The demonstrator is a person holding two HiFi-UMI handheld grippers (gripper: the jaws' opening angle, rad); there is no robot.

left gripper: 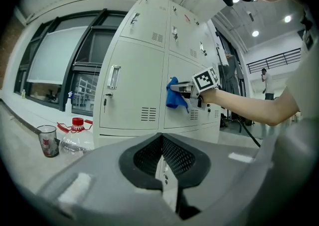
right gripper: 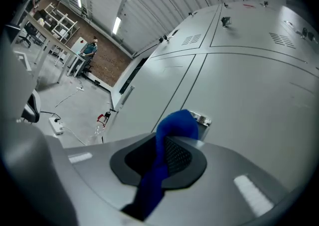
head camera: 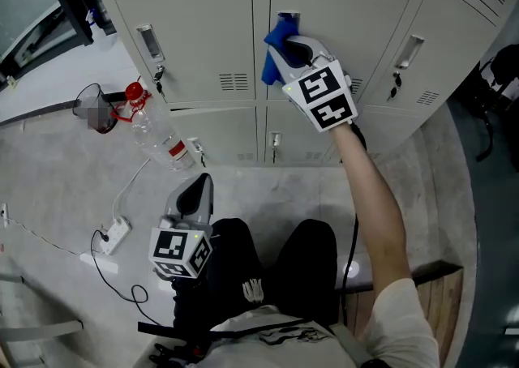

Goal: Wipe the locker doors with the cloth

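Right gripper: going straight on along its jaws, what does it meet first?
The locker door, probably at its metal handle; the blue cloth clamped in the right gripper would touch first. Depth unclear.

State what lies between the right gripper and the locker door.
Only the blue cloth, held by the right gripper against the locker door: head view.

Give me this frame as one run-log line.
right tongs: shut on blue cloth | cloth: against locker door | left tongs: shut, empty, held low
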